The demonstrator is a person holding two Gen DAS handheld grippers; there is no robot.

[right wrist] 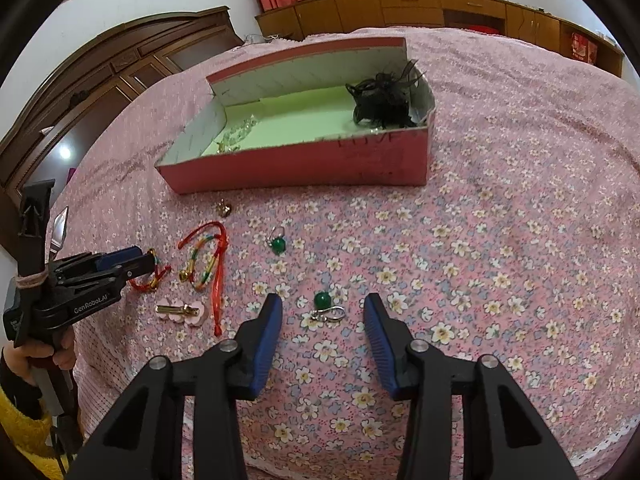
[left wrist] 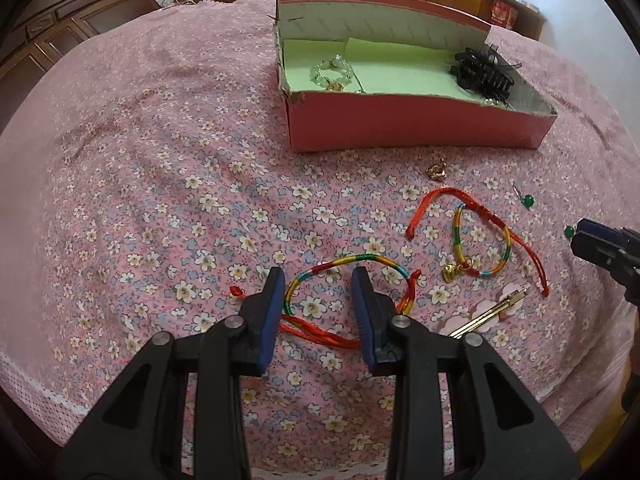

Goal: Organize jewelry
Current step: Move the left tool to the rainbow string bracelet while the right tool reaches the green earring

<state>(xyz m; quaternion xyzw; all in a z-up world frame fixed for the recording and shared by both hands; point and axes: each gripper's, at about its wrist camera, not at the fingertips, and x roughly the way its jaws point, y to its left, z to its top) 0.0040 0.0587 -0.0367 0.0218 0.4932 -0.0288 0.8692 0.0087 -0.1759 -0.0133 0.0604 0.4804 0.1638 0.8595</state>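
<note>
Near the bed's front edge, the left gripper (left wrist: pixel 318 280) stands half open astride the rainbow bracelet (left wrist: pixel 352 261), and the right gripper (right wrist: pixel 323 306) half open around the green earring (right wrist: pixel 322 300), both gripping nothing, ready to carry them to the red box (right wrist: pixel 304 170).

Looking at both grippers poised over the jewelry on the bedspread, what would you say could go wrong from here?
1. The left gripper straddles the rainbow cord bracelet; its thin cord lies flat on soft cloth, so the pads may pinch the bedspread or slip off.
2. The right gripper brackets a green bead earring; the round bead may roll or squirt out.
3. The bracelet's red tails could snag on the way to the box.
</note>
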